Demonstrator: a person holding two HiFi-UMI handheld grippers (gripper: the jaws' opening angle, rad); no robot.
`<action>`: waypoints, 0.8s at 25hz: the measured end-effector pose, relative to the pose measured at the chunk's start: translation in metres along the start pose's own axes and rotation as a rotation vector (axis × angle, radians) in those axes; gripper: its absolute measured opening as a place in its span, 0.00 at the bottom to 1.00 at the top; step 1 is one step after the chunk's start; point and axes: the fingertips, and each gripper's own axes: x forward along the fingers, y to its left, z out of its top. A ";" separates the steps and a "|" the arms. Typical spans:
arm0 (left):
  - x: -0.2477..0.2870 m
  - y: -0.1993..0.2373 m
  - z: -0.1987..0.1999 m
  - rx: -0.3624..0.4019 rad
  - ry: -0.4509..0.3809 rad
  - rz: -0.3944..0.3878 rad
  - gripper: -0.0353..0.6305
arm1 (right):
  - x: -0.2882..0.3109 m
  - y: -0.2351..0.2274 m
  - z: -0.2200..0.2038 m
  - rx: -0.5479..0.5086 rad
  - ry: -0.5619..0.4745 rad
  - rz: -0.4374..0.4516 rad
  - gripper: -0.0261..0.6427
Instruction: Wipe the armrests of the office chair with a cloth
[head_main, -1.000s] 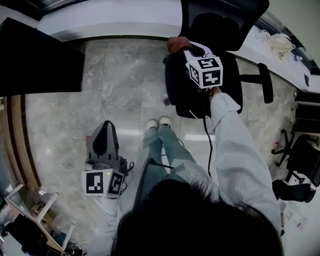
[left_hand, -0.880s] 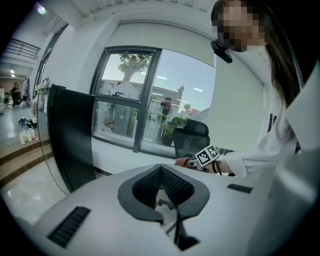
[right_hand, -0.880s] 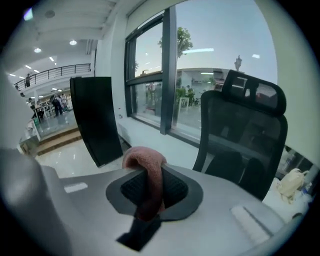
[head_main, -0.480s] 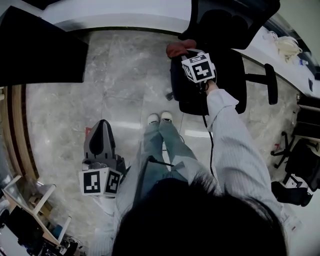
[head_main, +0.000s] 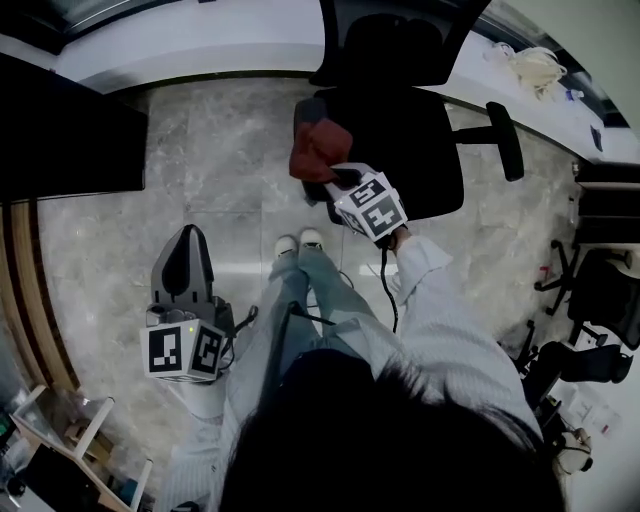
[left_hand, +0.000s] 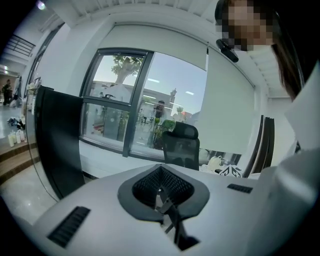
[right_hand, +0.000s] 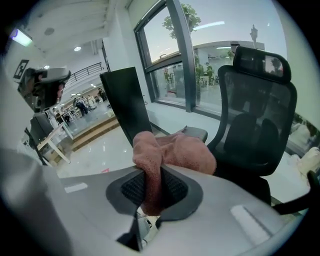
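The black office chair (head_main: 400, 150) stands at top centre of the head view, its right armrest (head_main: 505, 140) sticking out to the right. A reddish cloth (head_main: 318, 150) covers the chair's left armrest, and my right gripper (head_main: 335, 178) is shut on it. In the right gripper view the cloth (right_hand: 172, 155) bunches between the jaws, with the grey armrest pad (right_hand: 196, 134) just beyond; whether they touch I cannot tell. My left gripper (head_main: 185, 265) hangs low at the left, away from the chair, shut with nothing in it (left_hand: 161, 170).
A dark panel (head_main: 60, 130) stands at the left and a white desk (head_main: 200, 40) runs along the top. Another desk at the right carries a white bag (head_main: 535, 68). More chairs (head_main: 605, 300) stand at far right. The person's shoes (head_main: 298, 242) rest on the marble floor.
The right gripper has drawn the cloth back along the left armrest, from its far end toward the person. The left gripper has stayed low at the left.
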 end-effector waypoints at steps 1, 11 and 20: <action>0.002 -0.005 0.001 0.004 0.000 -0.009 0.06 | -0.007 0.008 -0.008 0.002 -0.005 0.014 0.10; 0.006 -0.037 -0.005 0.013 0.003 -0.038 0.06 | -0.032 0.024 -0.030 -0.063 0.012 0.074 0.10; -0.028 0.014 -0.014 -0.017 0.017 0.120 0.06 | 0.040 -0.055 0.045 -0.099 0.049 0.002 0.10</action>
